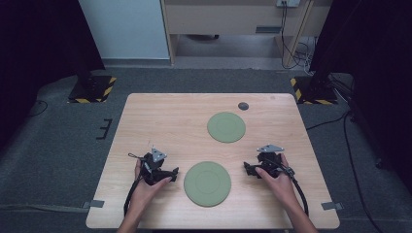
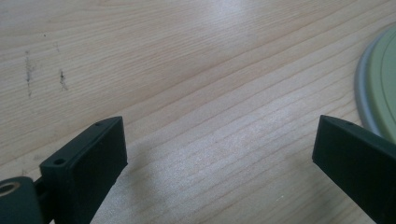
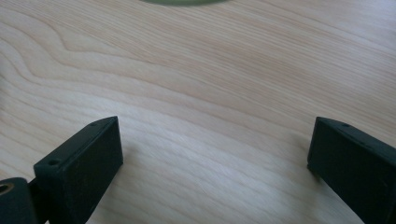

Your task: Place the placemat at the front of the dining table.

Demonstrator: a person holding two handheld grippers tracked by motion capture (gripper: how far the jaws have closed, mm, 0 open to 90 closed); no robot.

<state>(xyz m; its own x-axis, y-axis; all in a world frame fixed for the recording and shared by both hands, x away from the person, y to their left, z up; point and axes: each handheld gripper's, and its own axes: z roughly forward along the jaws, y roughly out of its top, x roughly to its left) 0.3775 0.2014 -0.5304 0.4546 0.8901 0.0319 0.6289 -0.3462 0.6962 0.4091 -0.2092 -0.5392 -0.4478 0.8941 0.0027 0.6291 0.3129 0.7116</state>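
grey carpet and dark curtains ring our pale wooden table (image 1: 170,116); two black stand bases with yellow-black stripes sit on the floor beyond its far corners.

left tool (image 1: 171,173): we hold it low over the table near the front edge, pointed toward the middle. jaws spread wide, nothing between them. in the left gripper view bare wood grain lies between the two black jaws, and the rim of the near green plate (image 2: 378,84) curves in at the right edge, just beside the right-hand jaw, not touching that we can see.

right tool (image 1: 248,169): held at the same depth on the other side, pointed inward as well. jaws spread wide, empty. in the right gripper view we see bare wood between the jaws and a sliver of green at the top edge; we cannot tell which plate it is.

near green plate (image 1: 207,183): flat on the table, between the two tools, near both, touched by neither.

far green plate (image 1: 226,127): flat, further back and a little to the right, well apart from both tools.

small dark round spot (image 1: 243,106) on the table near the far edge, beyond the far plate. cables trail from each tool back along our forearms.
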